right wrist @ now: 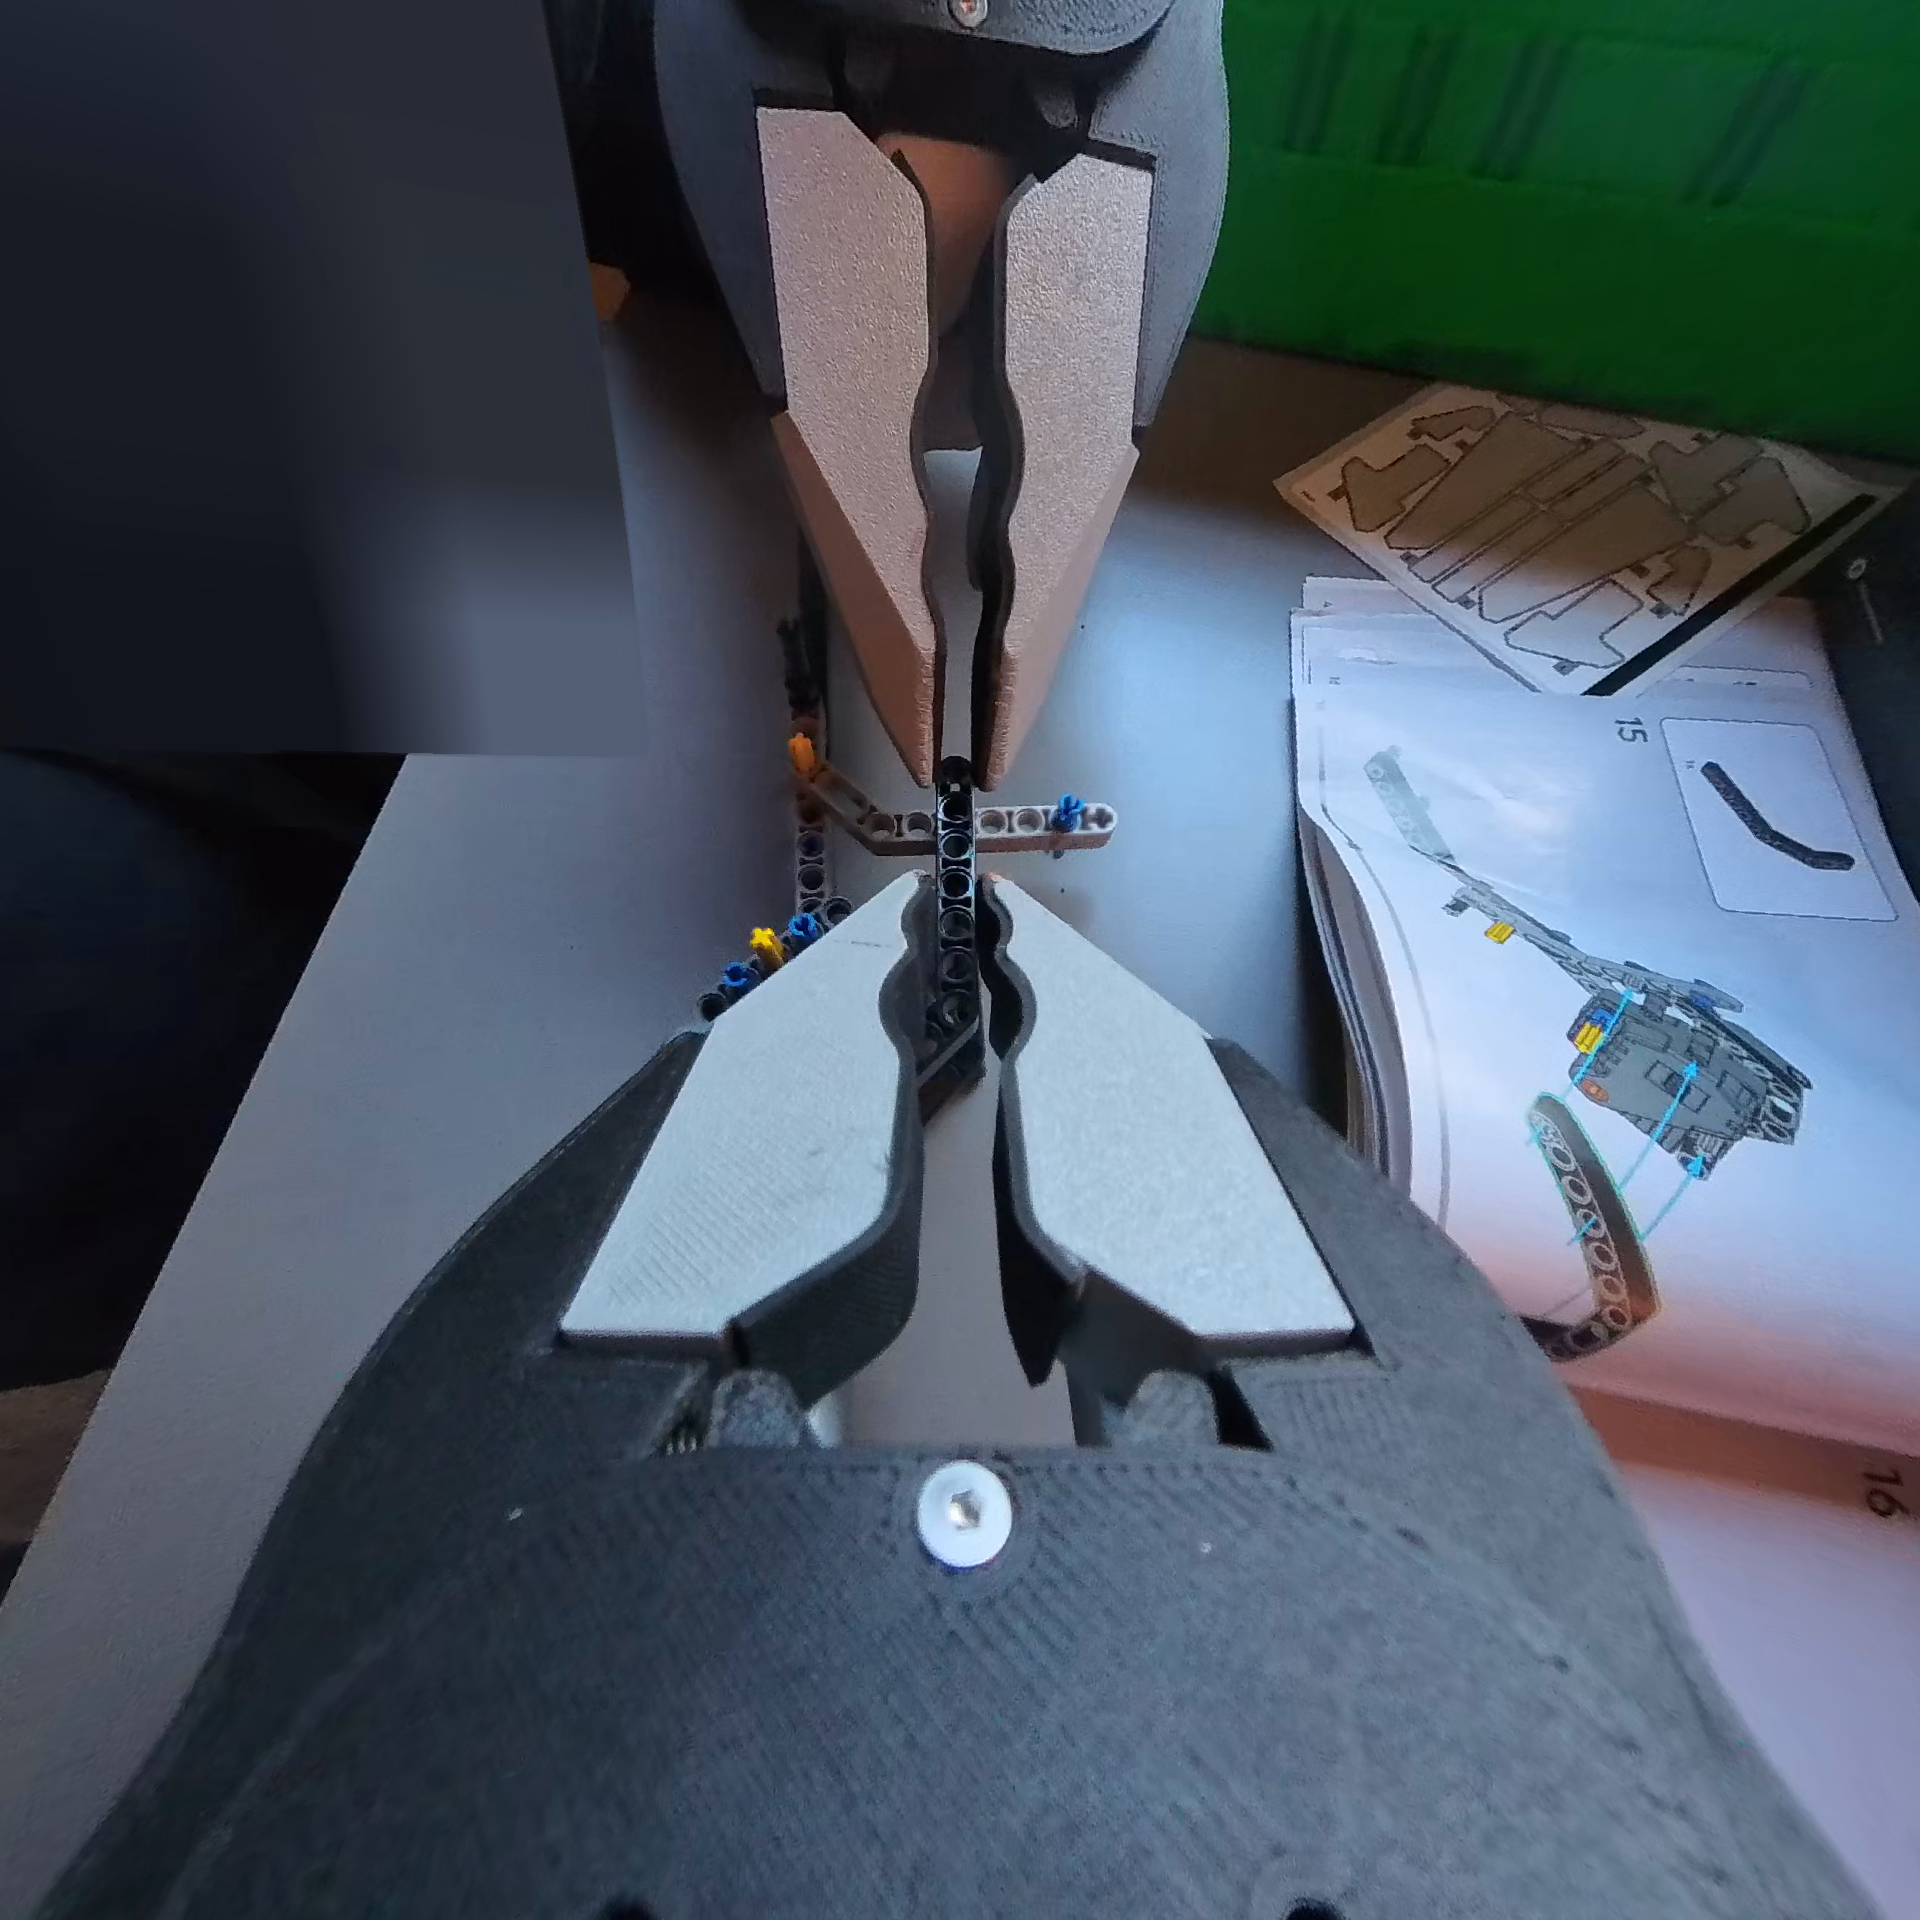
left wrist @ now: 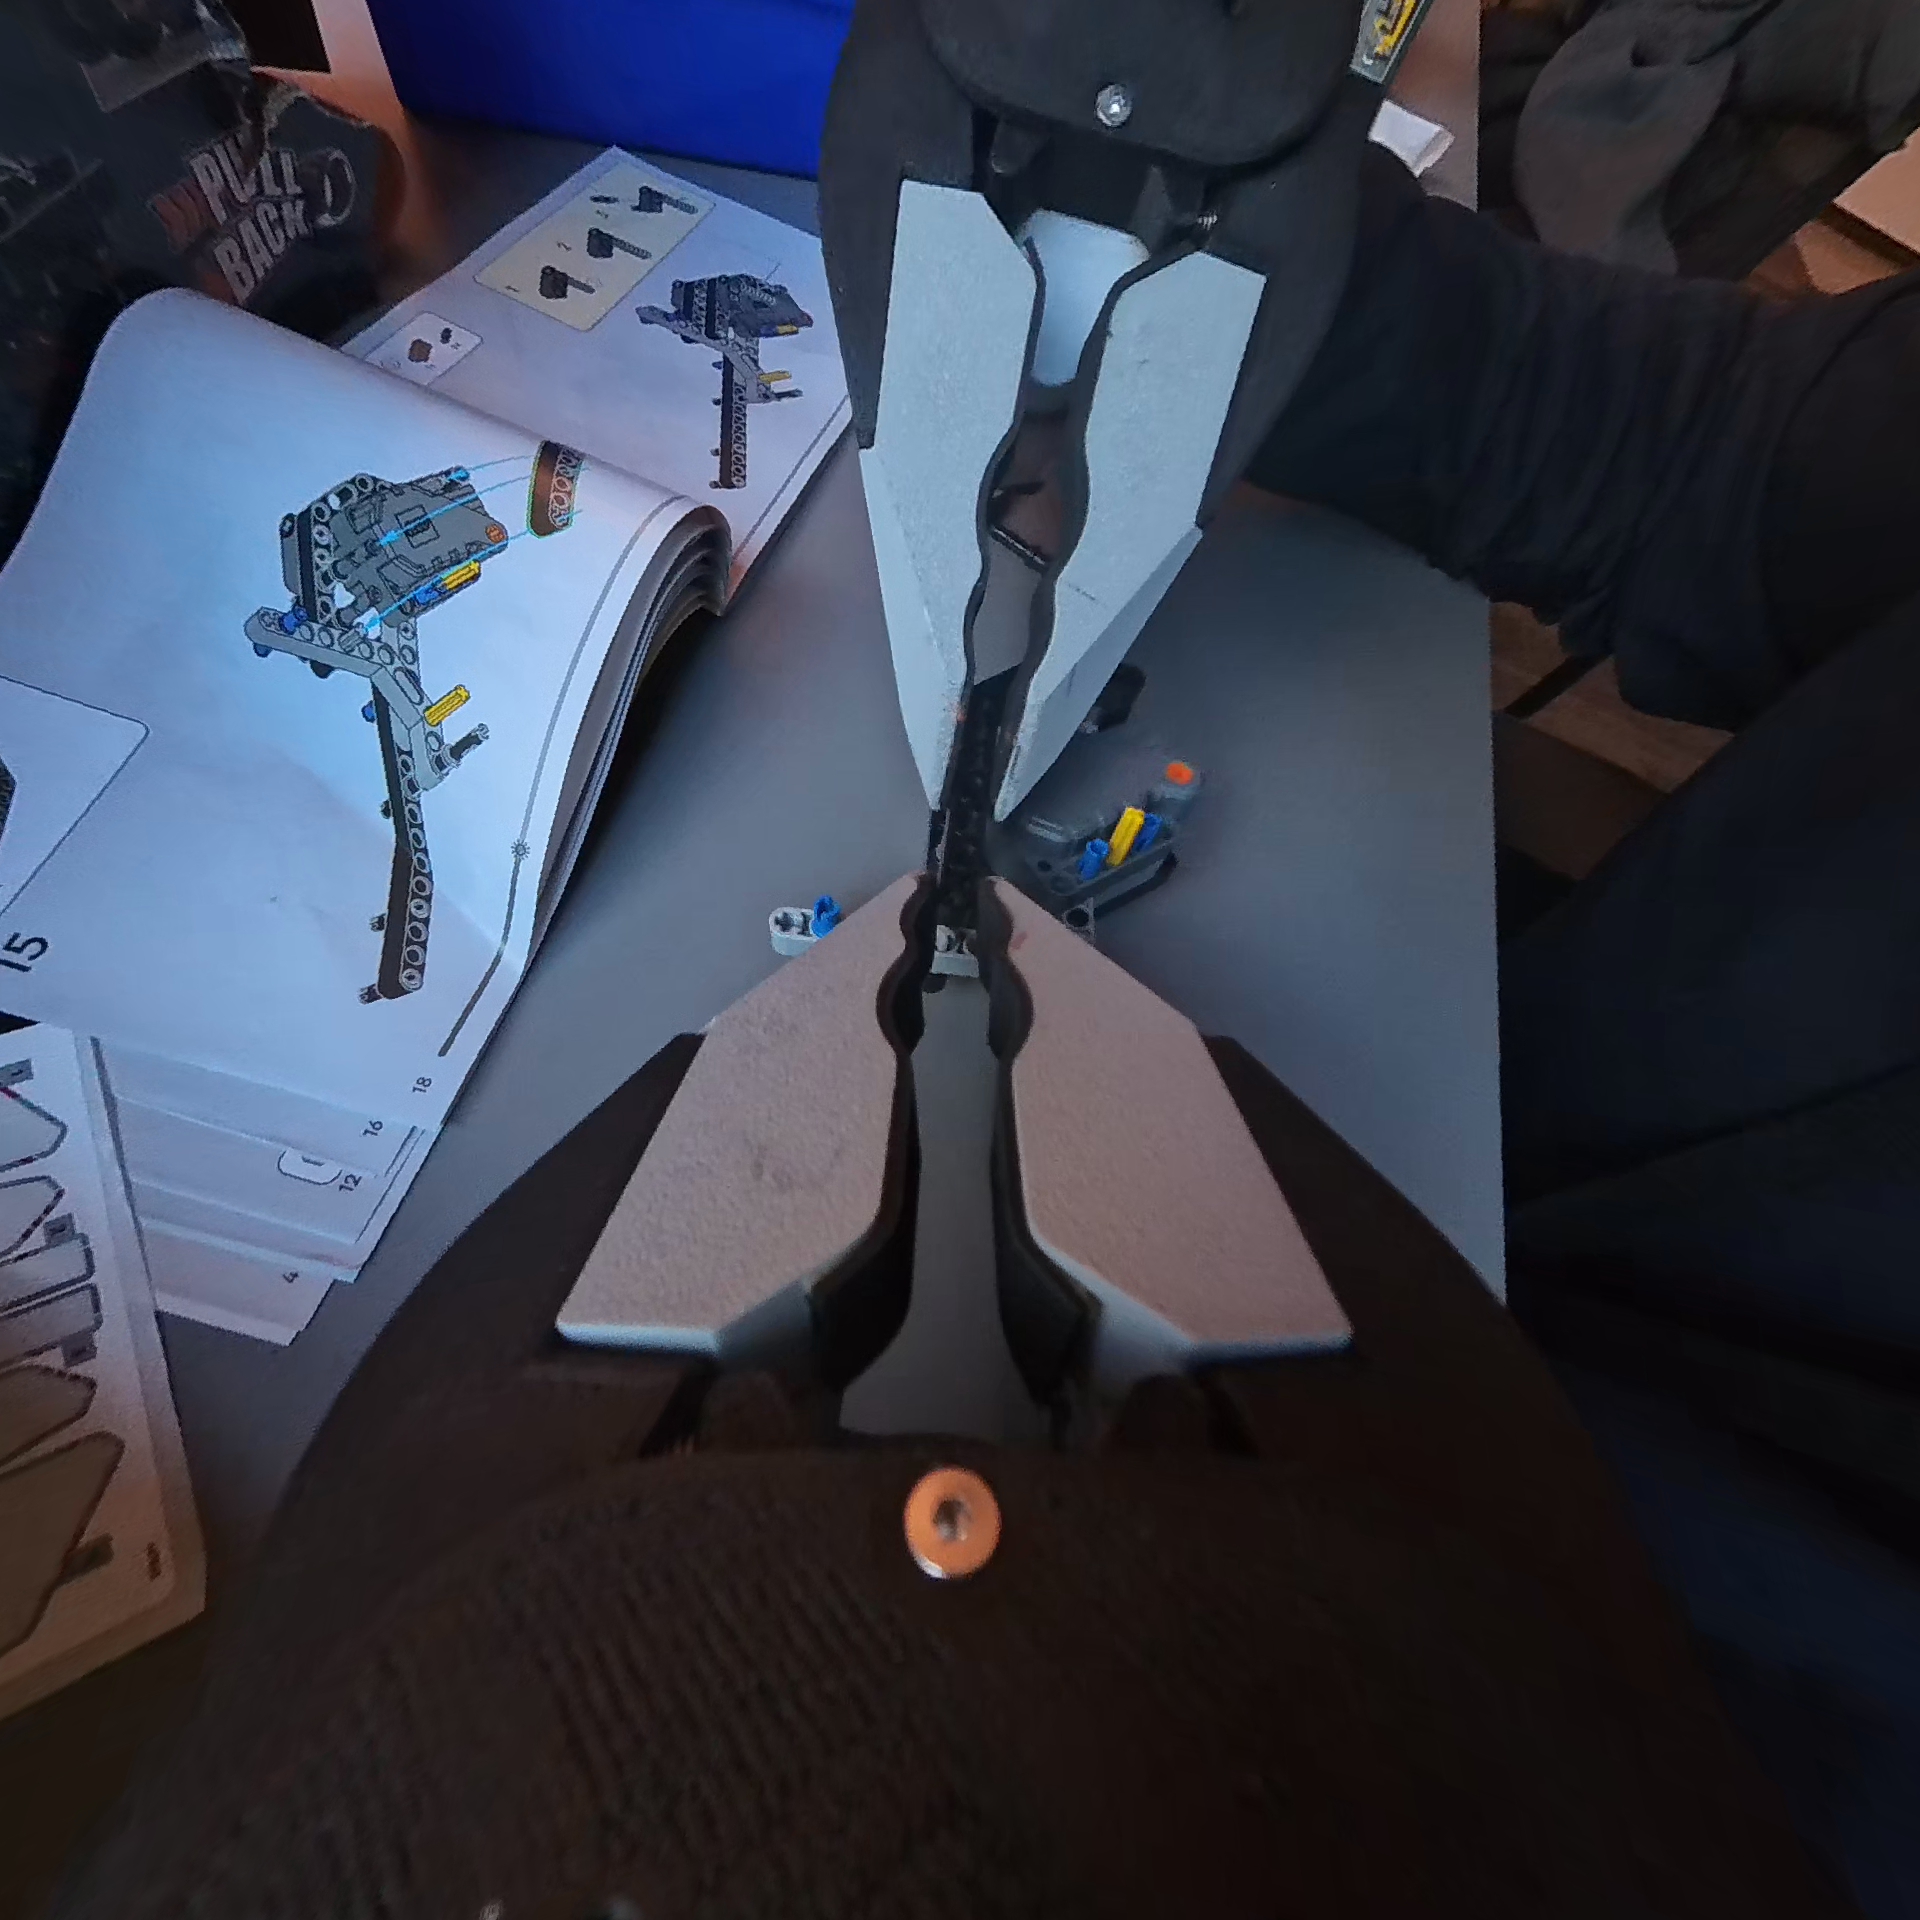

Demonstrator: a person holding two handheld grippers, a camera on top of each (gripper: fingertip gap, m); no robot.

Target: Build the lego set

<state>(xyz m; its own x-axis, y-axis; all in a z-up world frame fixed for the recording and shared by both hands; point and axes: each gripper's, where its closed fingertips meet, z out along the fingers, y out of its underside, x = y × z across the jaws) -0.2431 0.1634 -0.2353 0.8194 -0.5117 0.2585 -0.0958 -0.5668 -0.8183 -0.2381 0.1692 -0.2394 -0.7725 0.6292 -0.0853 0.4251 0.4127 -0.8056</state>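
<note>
A black lego beam with holes [right wrist: 954, 935] stands between my two grippers, which face each other tip to tip. My right gripper [right wrist: 951, 883] is shut on its near half. My left gripper [left wrist: 956, 899] is shut on its other end [left wrist: 964, 831]. The left gripper comes from the top in the right wrist view [right wrist: 958, 774], the right gripper from the top in the left wrist view [left wrist: 966, 805]. Below on the table lies a grey lego assembly [left wrist: 1107, 847] with yellow, blue and orange pins. Its light grey arm [right wrist: 997, 824] with a blue pin [right wrist: 1067, 812] crosses behind the black beam.
An open instruction booklet [left wrist: 312, 727] lies beside the work spot, also in the right wrist view [right wrist: 1610, 1039]. A sticker sheet [right wrist: 1558, 520] lies past it. A black box [left wrist: 239, 208], a blue bin [left wrist: 623, 73] and a green bin [right wrist: 1558, 208] border the grey table [left wrist: 1351, 935]. A dark sleeve [left wrist: 1558, 416] holds the right gripper. My left and right fingertips are right by each other.
</note>
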